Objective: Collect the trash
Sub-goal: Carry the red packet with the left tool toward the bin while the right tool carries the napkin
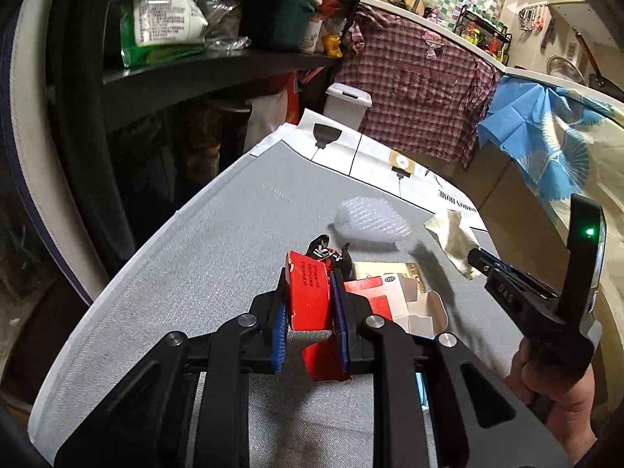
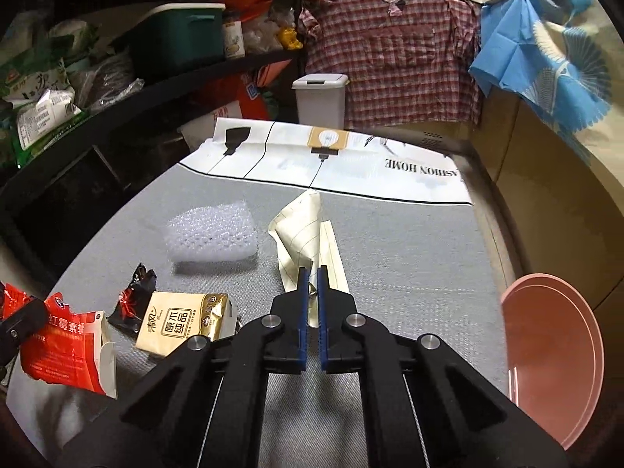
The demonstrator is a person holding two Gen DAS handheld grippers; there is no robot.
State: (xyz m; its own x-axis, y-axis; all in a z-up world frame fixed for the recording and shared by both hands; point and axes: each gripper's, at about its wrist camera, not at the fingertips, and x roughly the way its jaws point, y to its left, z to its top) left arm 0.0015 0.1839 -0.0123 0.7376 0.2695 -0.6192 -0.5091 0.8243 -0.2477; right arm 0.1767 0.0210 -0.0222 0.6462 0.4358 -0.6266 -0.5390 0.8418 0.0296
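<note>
On the grey counter point(image 2: 409, 257) my left claw point(image 1: 310, 304) pinches the flimsy red carton point(image 1: 308, 292), my right claw point(image 2: 311, 292) nips the crumpled paper point(image 2: 300, 234); either could slip.

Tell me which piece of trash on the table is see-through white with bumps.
The bubble wrap, lying free beyond the black wrapper. The red box and the cream paper are opaque, each clamped in a gripper.

Right claw point(image 2: 311, 277) pinching crumpled cream paper point(image 2: 298, 234)

On the grey tabletop point(image 2: 409, 257): white foam netting point(image 2: 212, 236), tissue pack point(image 2: 181, 321), red carton point(image 2: 68, 345) left; pink bowl point(image 2: 553, 355) right.
</note>
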